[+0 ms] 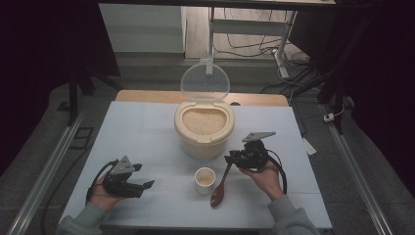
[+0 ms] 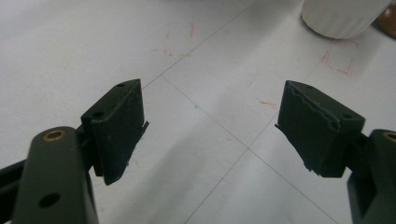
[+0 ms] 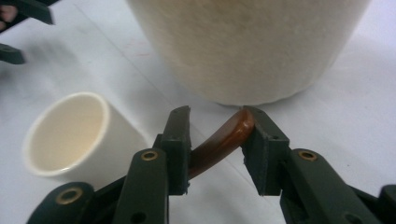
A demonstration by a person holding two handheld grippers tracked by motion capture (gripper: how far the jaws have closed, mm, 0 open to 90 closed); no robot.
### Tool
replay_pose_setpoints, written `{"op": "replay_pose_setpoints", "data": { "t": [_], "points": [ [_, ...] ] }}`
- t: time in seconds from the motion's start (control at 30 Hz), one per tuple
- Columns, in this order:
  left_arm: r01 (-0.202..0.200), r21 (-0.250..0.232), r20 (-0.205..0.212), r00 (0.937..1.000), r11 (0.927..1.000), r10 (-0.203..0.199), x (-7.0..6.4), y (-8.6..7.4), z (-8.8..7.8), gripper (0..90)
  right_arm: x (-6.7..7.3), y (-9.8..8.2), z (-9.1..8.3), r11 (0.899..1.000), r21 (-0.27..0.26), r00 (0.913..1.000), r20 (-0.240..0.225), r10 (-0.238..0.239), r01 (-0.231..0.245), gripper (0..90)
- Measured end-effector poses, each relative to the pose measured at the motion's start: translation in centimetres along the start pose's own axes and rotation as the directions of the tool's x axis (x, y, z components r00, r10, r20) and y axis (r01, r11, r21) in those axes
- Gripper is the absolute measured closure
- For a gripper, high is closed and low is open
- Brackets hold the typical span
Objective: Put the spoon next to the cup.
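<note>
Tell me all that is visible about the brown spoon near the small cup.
The brown spoon looks like glossy wood or lacquer. Its oval bowl lies on the white table, right of the small cream cup; its curved handle rises toward the right gripper. In the right gripper view the handle end lies between the parted jaws, against the right one, just before the big rice container.

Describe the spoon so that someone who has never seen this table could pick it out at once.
Start from the big cream rice container with its clear lid raised, at the middle of the white table. Just in front of it stands a small cream cup. The spoon lies right of that cup, its handle end between the right gripper jaws: the one glossy dark brown wooden thing there.
</note>
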State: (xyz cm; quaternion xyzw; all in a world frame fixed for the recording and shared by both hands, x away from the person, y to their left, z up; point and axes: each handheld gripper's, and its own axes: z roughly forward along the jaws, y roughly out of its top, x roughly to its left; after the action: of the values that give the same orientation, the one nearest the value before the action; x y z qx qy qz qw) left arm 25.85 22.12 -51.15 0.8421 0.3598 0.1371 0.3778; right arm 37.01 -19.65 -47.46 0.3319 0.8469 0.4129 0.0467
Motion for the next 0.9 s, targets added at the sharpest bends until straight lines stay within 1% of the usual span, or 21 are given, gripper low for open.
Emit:
{"op": "replay_pose_setpoints", "data": {
  "t": [0.17, 0.2, 0.23, 0.33, 0.47, 0.53, 0.63, 0.67, 0.7, 0.77, 0.9],
  "points": [
    [-0.001, 0.004, 0.001, 1.0000, 1.0000, 0.001, 0.0, 0.0, 0.1, 22.3, -0.6, -0.5, 1.1, 0.999, 0.033, 0.9992, 0.040, -0.006, 0.005, 57.4],
    [0.000, 0.005, 0.002, 1.0000, 1.0000, 0.000, 0.0, 0.0, 0.1, 22.2, -0.7, -0.6, 1.3, 0.999, 0.034, 0.9991, 0.041, 0.000, -0.001, 56.9],
    [-0.001, 0.005, 0.002, 1.0000, 1.0000, 0.001, 0.0, 0.0, 0.1, 22.2, -0.8, -0.7, 1.5, 0.999, 0.038, 0.9986, 0.053, 0.000, -0.002, 56.3],
    [-0.001, 0.006, 0.002, 1.0000, 1.0000, 0.001, -0.1, 0.0, 0.1, 22.2, -1.0, -1.0, 2.2, 0.998, 0.065, 0.9968, 0.080, 0.000, -0.005, 53.4],
    [-0.002, 0.006, 0.002, 1.0000, 1.0000, 0.002, -0.1, 0.0, 0.1, 22.2, -1.2, -1.3, 3.1, 0.996, 0.089, 0.9951, 0.099, 0.012, -0.021, 51.8],
    [-0.003, 0.008, 0.002, 1.0000, 1.0000, 0.003, 0.0, 0.0, 0.2, 22.2, -1.2, -1.4, 3.4, 0.995, 0.098, 0.9935, 0.113, 0.008, -0.019, 50.4],
    [-0.004, 0.009, 0.002, 1.0000, 1.0000, 0.004, -0.1, 0.0, 0.2, 22.2, -1.1, -1.6, 3.9, 0.992, 0.125, 0.9882, 0.151, -0.027, 0.008, 46.5],
    [-0.005, 0.008, 0.002, 1.0000, 1.0000, 0.005, -0.1, 0.0, 0.2, 22.2, -1.1, -1.6, 4.0, 0.992, 0.128, 0.9871, 0.158, -0.027, 0.007, 45.7],
    [-0.005, 0.008, 0.001, 1.0000, 1.0000, 0.005, -0.1, 0.0, 0.2, 22.2, -1.1, -1.7, 4.1, 0.992, 0.128, 0.9858, 0.165, -0.030, 0.009, 45.8],
    [-0.004, 0.007, 0.001, 1.0000, 1.0000, 0.004, -0.1, 0.0, 0.1, 22.2, -1.2, -1.7, 4.0, 0.995, 0.101, 0.9864, 0.163, -0.019, 0.002, 45.6],
    [-0.003, 0.006, 0.002, 1.0000, 1.0000, 0.003, -0.1, 0.0, 0.1, 22.1, -1.3, -1.5, 3.2, 0.999, 0.045, 0.9846, 0.175, -0.006, -0.002, 42.7]
  ]
}}
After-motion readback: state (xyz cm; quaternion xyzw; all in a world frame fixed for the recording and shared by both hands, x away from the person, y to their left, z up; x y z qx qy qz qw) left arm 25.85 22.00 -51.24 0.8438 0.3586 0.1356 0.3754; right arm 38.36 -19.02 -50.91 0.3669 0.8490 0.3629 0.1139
